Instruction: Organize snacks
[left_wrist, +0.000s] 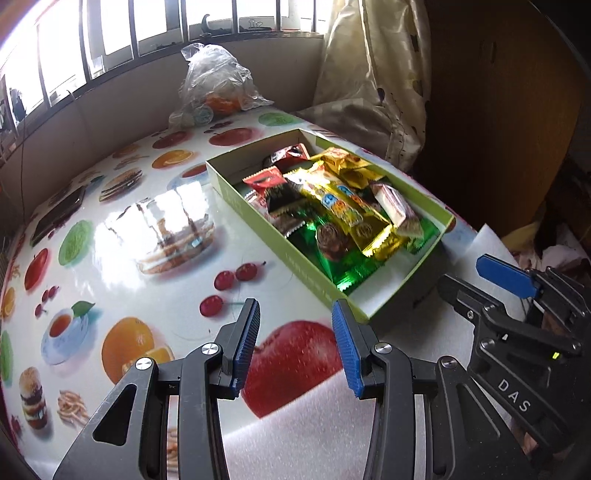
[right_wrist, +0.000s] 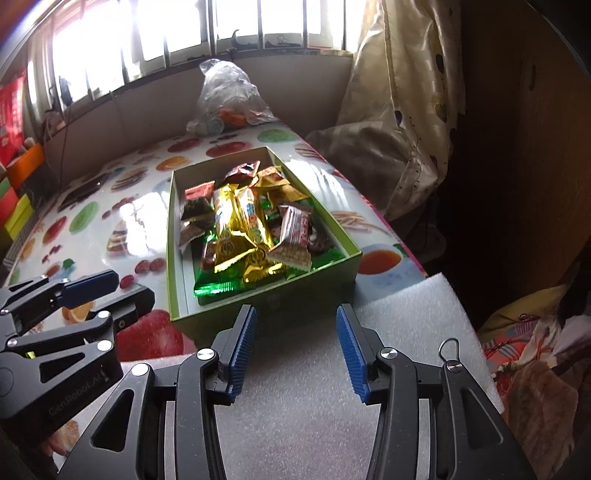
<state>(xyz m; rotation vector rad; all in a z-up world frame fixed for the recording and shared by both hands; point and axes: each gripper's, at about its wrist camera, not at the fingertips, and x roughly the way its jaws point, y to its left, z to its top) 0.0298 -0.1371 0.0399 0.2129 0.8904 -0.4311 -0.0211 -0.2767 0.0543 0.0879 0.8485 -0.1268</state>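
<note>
A green cardboard box sits on the fruit-print table, filled with wrapped snacks: gold packets, red and brown ones, and green foil at the near end. My left gripper is open and empty, just short of the box's near left corner. My right gripper is open and empty over a white foam sheet, in front of the box's near wall. Each gripper shows in the other's view, the right one and the left one.
A clear plastic bag with orange fruit stands at the table's far edge under the barred window. A cream curtain hangs at the right. A dark flat object lies at the far left. Coloured boxes stack beyond the left edge.
</note>
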